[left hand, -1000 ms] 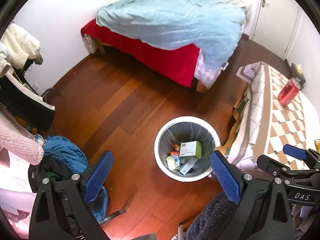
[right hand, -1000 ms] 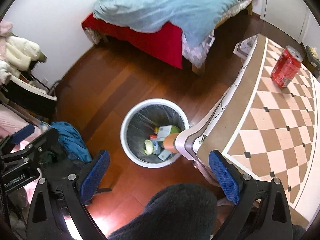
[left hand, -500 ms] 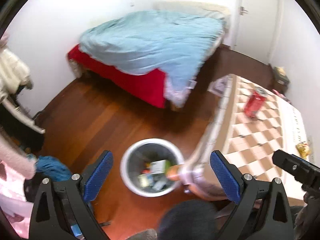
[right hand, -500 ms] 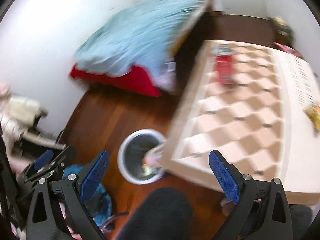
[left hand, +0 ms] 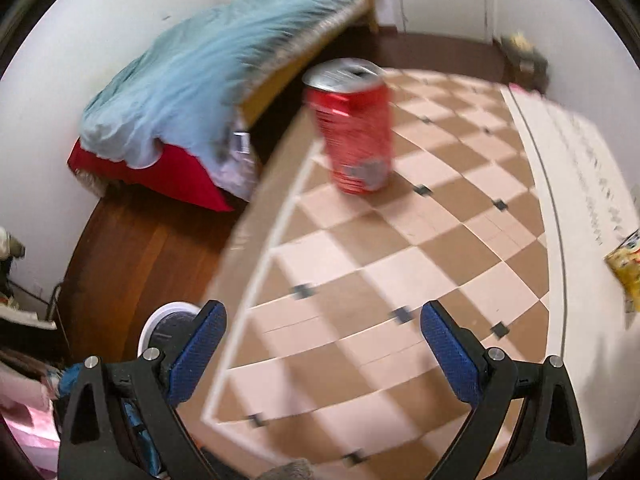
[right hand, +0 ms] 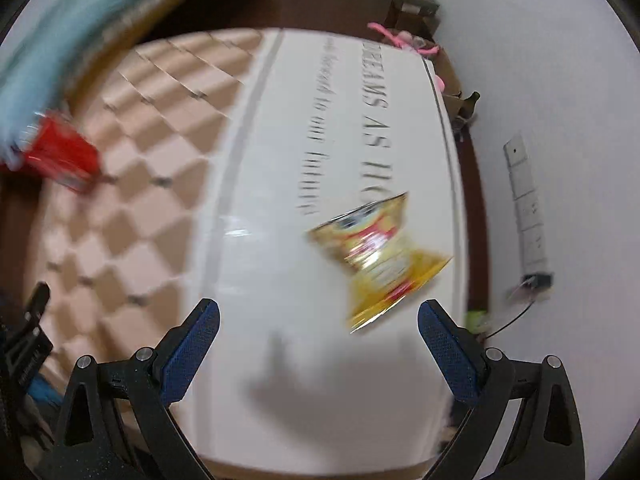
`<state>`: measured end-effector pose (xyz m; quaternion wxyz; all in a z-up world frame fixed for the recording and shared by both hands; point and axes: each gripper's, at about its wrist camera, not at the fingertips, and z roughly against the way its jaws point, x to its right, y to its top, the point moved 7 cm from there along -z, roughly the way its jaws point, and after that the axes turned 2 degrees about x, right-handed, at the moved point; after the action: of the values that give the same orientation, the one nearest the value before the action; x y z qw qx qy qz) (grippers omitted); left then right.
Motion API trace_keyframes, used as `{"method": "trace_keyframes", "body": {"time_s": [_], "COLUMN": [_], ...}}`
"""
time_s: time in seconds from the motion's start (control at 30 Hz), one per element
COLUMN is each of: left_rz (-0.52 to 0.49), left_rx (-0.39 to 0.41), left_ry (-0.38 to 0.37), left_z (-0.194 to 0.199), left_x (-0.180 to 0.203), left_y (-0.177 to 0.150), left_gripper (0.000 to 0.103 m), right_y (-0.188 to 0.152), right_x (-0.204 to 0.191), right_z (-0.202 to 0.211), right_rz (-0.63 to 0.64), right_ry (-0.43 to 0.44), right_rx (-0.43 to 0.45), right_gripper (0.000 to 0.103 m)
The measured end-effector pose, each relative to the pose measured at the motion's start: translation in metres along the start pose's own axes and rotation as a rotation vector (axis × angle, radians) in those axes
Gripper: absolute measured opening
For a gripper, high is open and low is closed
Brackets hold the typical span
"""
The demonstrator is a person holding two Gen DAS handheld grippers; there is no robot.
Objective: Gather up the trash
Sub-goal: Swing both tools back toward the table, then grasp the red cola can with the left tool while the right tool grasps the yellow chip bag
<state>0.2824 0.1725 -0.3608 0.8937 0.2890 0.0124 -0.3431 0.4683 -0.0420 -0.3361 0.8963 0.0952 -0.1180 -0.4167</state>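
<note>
Both views are blurred. The left gripper (left hand: 320, 344) is spread wide over the checkered tabletop (left hand: 360, 280), facing an upright red can (left hand: 354, 132); the right gripper (right hand: 318, 340), also spread and empty, hovers near a yellow snack wrapper (right hand: 380, 256) on the tabletop's white part

Both views have swung up off the floor onto the checkered tabletop (left hand: 360, 264). Dented red soda can (left hand: 354, 128), earlier small at 2 o'clock in the left view, now large at 12 o'clock. White round trash bin (left hand: 160, 320) slid from centre to 8 o'clock, mostly hidden. Crumpled yellow snack wrapper (right hand: 380, 256), earlier an edge sliver, now central in the right view.
</note>
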Motion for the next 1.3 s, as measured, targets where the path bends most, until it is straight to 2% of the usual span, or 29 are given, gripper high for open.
{"method": "trace_keyframes", "body": {"time_s": [0.13, 0.3, 0.33, 0.37, 0.5, 0.67, 0.77, 0.87, 1.1, 1.3], "left_rz": [-0.026, -0.037, -0.042, -0.042, -0.031, 0.034, 0.086, 0.121, 0.019, -0.060], "left_rx": [-0.033, -0.053, -0.053, -0.053, -0.030, 0.011, 0.031, 0.043, 0.022, -0.030], "left_ry": [0.014, 0.011, 0.012, 0.012, 0.007, -0.025, -0.053, -0.106, -0.198, -0.194], "left_z": [-0.019, -0.030, -0.031, -0.033, -0.028, -0.018, -0.014, -0.014, -0.029, -0.060], "left_x": [0.029, 0.036, 0.037, 0.037, 0.022, -0.015, -0.040, -0.054, -0.027, 0.001], "left_y": [0.004, 0.006, 0.005, 0.006, 0.010, 0.022, 0.037, 0.059, 0.105, 0.126], "left_gripper": [0.099, 0.099, 0.099, 0.099, 0.099, 0.099, 0.099, 0.099, 0.098, 0.098], "right_y": [0.024, 0.032, 0.031, 0.031, 0.026, 0.021, 0.023, 0.033, 0.079, 0.100], "right_x": [0.021, 0.027, 0.028, 0.028, 0.028, 0.002, -0.029, -0.058, -0.079, -0.072], "right_z": [-0.038, -0.078, -0.084, -0.090, -0.087, -0.061, -0.058, -0.059, -0.060, -0.067], "right_rz": [0.070, 0.100, 0.090, 0.085, -0.004, -0.218, -0.254, -0.271, -0.278, -0.275], "right_ry": [-0.020, -0.005, 0.007, 0.018, 0.078, 0.306, 0.375, 0.386, 0.337, 0.308], "right_rx": [-0.079, -0.167, -0.178, -0.182, -0.154, -0.063, -0.031, -0.010, 0.005, -0.008], "right_gripper": [0.101, 0.100, 0.096, 0.074, 0.058, 0.057, 0.057, 0.057, 0.057, 0.057]}}
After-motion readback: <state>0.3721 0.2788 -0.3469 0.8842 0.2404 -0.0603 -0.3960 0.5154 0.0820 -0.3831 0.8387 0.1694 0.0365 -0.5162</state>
